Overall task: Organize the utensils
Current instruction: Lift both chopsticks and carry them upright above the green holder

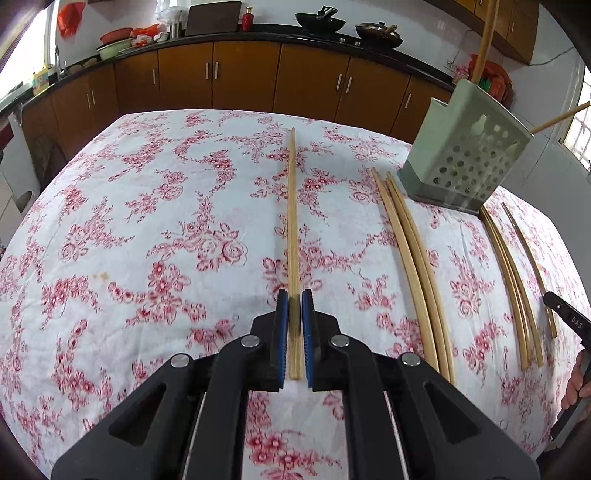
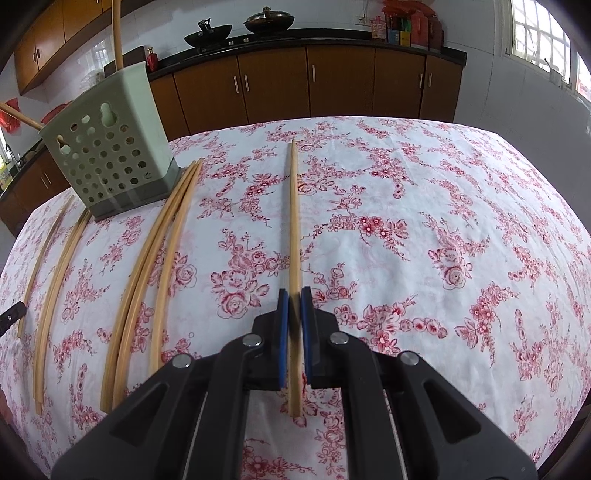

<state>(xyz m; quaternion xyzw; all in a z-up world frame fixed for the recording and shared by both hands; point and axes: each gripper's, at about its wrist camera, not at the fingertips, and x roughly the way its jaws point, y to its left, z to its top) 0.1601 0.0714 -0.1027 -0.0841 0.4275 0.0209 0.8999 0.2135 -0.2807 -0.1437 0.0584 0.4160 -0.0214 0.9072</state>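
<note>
My left gripper (image 1: 295,297) is shut on a wooden chopstick (image 1: 293,221) that sticks out forward above the floral tablecloth. My right gripper (image 2: 294,295) is likewise shut on a chopstick (image 2: 294,221), which points away from me. A pale green perforated utensil holder (image 1: 465,158) stands on the table to the right of the left gripper; in the right wrist view the holder (image 2: 110,155) is at the left. Two chopsticks lean out of it. Several loose chopsticks (image 1: 417,266) lie on the cloth beside the holder, seen also as loose chopsticks (image 2: 147,277) from the right.
The table (image 1: 147,221) carries a white cloth with red flowers. Behind it run brown cabinets (image 1: 240,74) under a dark counter with woks and bowls. A window (image 2: 535,33) is at the right. The tip of the other gripper (image 1: 565,314) and a hand show at the right edge.
</note>
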